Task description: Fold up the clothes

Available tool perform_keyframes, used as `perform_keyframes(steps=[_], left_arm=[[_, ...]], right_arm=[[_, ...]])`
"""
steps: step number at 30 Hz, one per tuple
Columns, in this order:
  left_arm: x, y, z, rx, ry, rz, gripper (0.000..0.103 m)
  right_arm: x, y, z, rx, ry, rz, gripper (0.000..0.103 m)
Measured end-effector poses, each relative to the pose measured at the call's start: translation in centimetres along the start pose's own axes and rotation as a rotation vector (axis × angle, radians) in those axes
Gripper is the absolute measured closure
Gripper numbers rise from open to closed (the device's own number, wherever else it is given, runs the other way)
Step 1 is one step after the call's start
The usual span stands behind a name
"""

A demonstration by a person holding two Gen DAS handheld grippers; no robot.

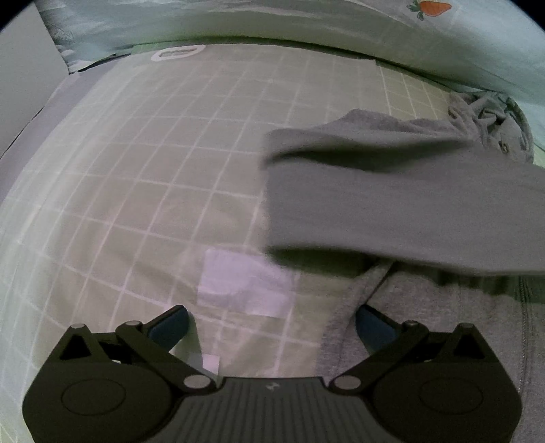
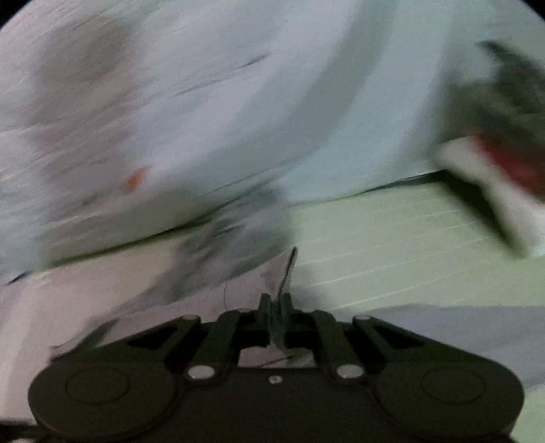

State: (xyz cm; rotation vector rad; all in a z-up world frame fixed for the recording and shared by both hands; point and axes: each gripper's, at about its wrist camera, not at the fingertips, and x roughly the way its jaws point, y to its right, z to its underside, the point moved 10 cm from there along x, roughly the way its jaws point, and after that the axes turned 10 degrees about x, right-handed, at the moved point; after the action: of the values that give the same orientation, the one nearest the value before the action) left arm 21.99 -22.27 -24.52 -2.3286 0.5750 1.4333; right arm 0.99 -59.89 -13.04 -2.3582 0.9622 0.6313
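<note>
A grey garment [image 1: 408,204] lies on the green checked bed sheet [image 1: 153,170] at the right of the left wrist view. One blurred part of it hangs lifted above the sheet, with more grey cloth under it. My left gripper [image 1: 272,323] is open and empty, low over the sheet at the garment's left edge. Its right finger [image 1: 374,327] is next to the grey cloth. In the blurred right wrist view my right gripper [image 2: 276,306] is shut on a thin edge of the grey garment [image 2: 221,265].
A pale blue quilt with a carrot print [image 1: 340,24] runs along the far side of the bed and fills the right wrist view [image 2: 204,119]. A white label patch [image 1: 245,283] lies on the sheet. A blurred dark, white and red object [image 2: 504,143] is at right.
</note>
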Motion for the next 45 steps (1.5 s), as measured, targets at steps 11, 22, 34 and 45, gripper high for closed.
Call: perform_keyframes(steps=[11, 22, 34, 45], left_arm=[[0.0, 0.0, -0.1, -0.001, -0.015, 0.004, 0.000], [-2.1, 0.2, -3.0, -0.045, 0.060, 0.079, 0.000], [0.7, 4.9, -8.3, 0.093, 0.073, 0.067, 0.000], [2.9, 5.3, -6.8, 0.104, 0.054, 0.044, 0.000]], right_arm=[[-0.6, 18.2, -0.4, 0.098, 0.009, 0.506, 0.071], [2.1, 17.0, 5.8, 0.396, -0.111, 0.311, 0.028], [5.3, 17.1, 6.2, 0.255, -0.144, 0.390, 0.013], [5.4, 15.9, 6.2, 0.153, -0.139, 0.318, 0.057]])
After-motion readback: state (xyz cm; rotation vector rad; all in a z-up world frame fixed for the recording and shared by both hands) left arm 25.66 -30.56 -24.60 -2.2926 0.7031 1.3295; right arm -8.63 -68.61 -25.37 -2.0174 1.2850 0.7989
